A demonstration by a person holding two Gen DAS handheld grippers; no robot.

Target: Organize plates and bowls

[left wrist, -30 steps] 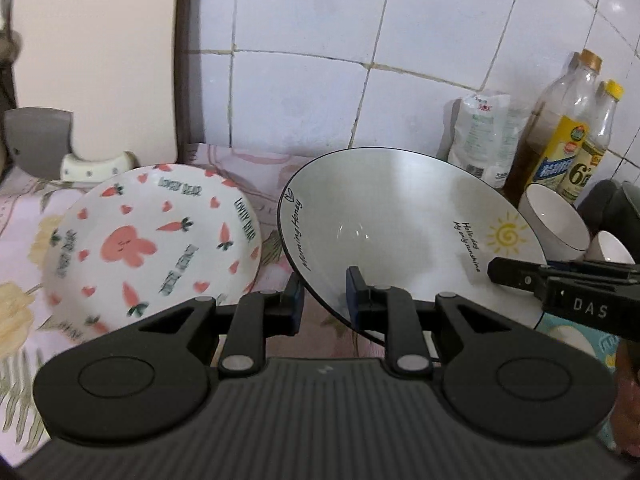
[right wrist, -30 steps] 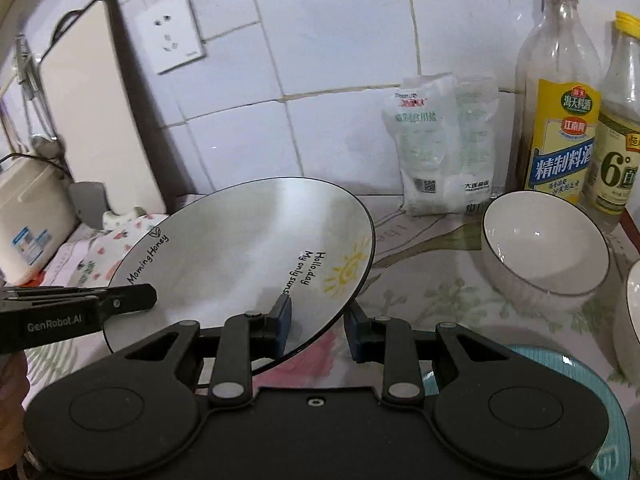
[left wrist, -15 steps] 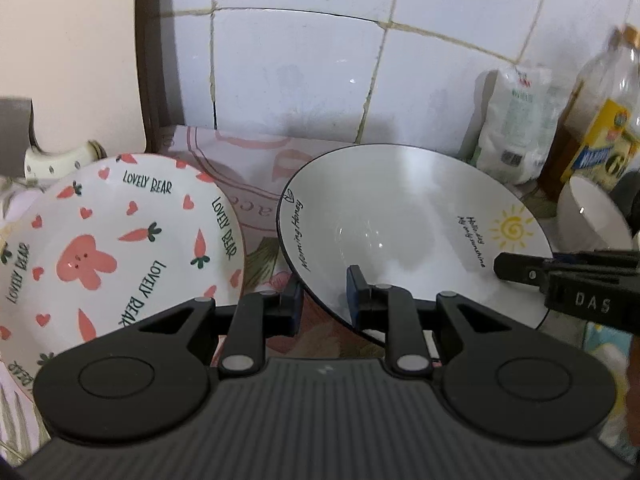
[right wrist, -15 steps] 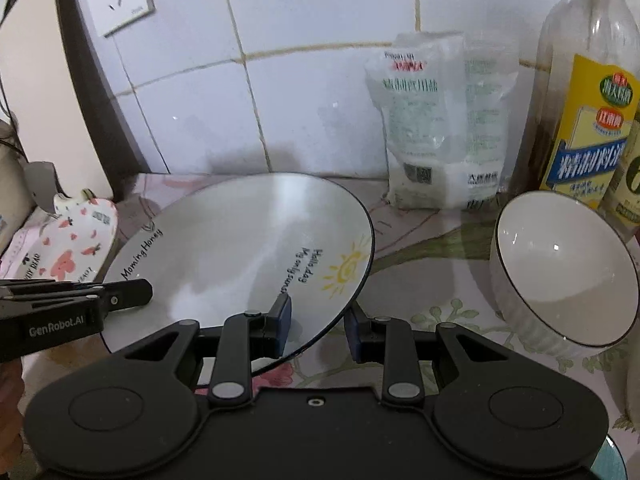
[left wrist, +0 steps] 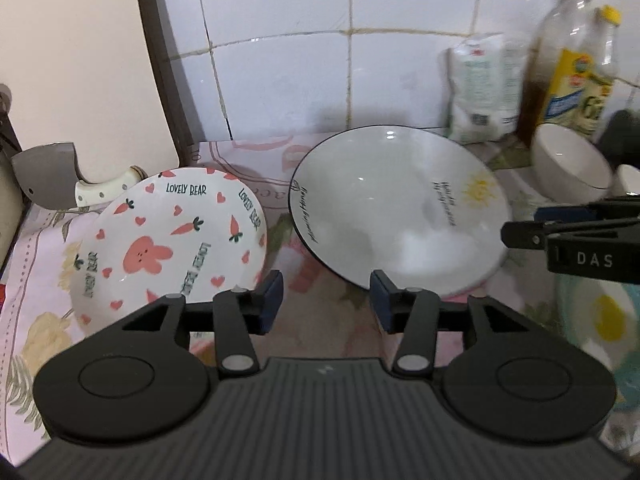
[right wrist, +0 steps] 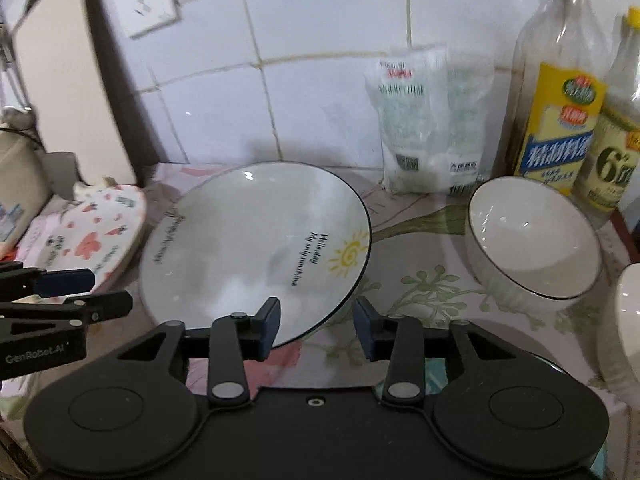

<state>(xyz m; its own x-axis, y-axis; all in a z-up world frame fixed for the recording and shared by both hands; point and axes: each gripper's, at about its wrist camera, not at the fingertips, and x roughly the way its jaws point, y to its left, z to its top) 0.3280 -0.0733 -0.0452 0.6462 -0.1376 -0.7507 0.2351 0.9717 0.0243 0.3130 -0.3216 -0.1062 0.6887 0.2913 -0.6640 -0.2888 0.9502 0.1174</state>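
Left gripper (left wrist: 326, 300): jaws apart and just now opening; nothing pressed between the blue pads. The near rim of the sun plate (left wrist: 400, 216) sits just ahead of the right-hand pad, not clamped.

Right gripper (right wrist: 316, 328): jaws likewise parted and just now opening, pads clear. The same plate's near edge lies ahead of its left-hand pad, partly behind it; whether that pad touches the rim cannot be told.

Sun plate: white, thin black rim, yellow sun motif and two lines of script; lies on the flowered counter cloth (right wrist: 420, 280), directly ahead of both grippers and between them. Whether its far rim is raised cannot be told.

Carrot plate (left wrist: 176, 240): white with pink rabbit, carrots, hearts and "LOVELY BEAR" lettering; ahead and left of the left gripper, beside the sun plate and apart from it, tilted.

White bowl (right wrist: 534, 240): black-rimmed, ahead and right of the right gripper, tipped toward the camera, apart from the sun plate. A second white vessel (right wrist: 624, 328) shows only its edge further right.

Teal plate (left wrist: 600, 320): egg pattern, partly seen to the right of the left gripper.

Behind, against the tiled wall (right wrist: 320, 40): clear plastic bag (right wrist: 428, 120); two yellow-labelled bottles (right wrist: 560, 100); pale cutting board (left wrist: 80, 60) standing far left, cleaver (left wrist: 48, 172) at its foot.
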